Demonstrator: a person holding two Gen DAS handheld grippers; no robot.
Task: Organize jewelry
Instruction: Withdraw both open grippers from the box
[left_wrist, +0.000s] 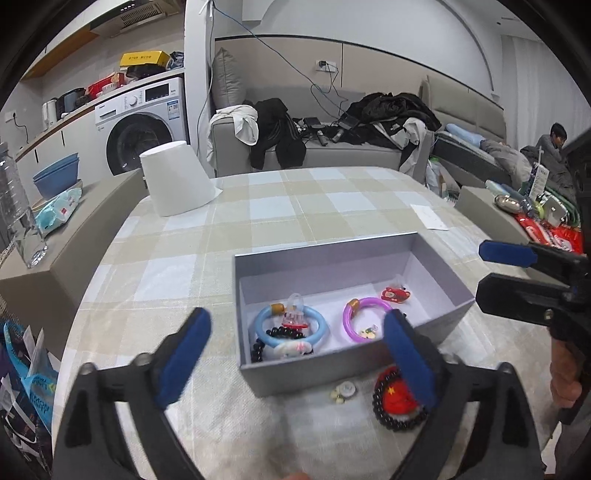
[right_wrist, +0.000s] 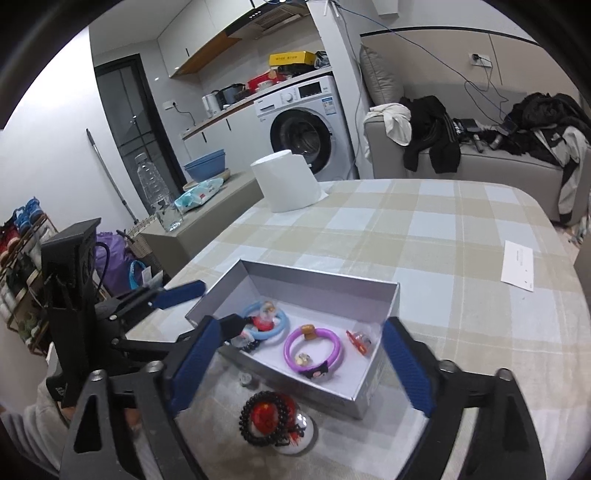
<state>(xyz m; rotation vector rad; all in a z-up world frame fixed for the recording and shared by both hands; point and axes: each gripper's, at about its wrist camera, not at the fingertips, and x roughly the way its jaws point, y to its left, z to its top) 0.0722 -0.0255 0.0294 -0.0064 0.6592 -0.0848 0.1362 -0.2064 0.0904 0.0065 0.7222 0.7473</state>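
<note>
An open grey box (left_wrist: 347, 254) (right_wrist: 384, 373) sits on the checked tablecloth. Inside lie a blue bangle (left_wrist: 321, 332) (right_wrist: 279, 317), a purple bangle (left_wrist: 349, 317) (right_wrist: 332, 338), a red charm (left_wrist: 395, 294) (right_wrist: 360, 341) and a black bead bracelet (left_wrist: 258, 349). In front of the box lie another black bead bracelet (left_wrist: 391, 421) (right_wrist: 251, 430) around a red charm (left_wrist: 397, 400) (right_wrist: 266, 415), and a small clear piece (left_wrist: 345, 391) (right_wrist: 246, 379). My left gripper (left_wrist: 295, 358) (right_wrist: 207, 306) is open and empty over the box's near-left corner. My right gripper (right_wrist: 301, 369) (left_wrist: 491, 269) is open and empty above the loose bracelet.
An upturned white cup-shaped container (left_wrist: 175, 181) (right_wrist: 286, 179) stands at the table's far left. A white paper slip (left_wrist: 430, 218) (right_wrist: 519, 266) lies at the far right. A water bottle (left_wrist: 18, 214) (right_wrist: 155, 192) stands on a side bench at left. A sofa with clothes is behind.
</note>
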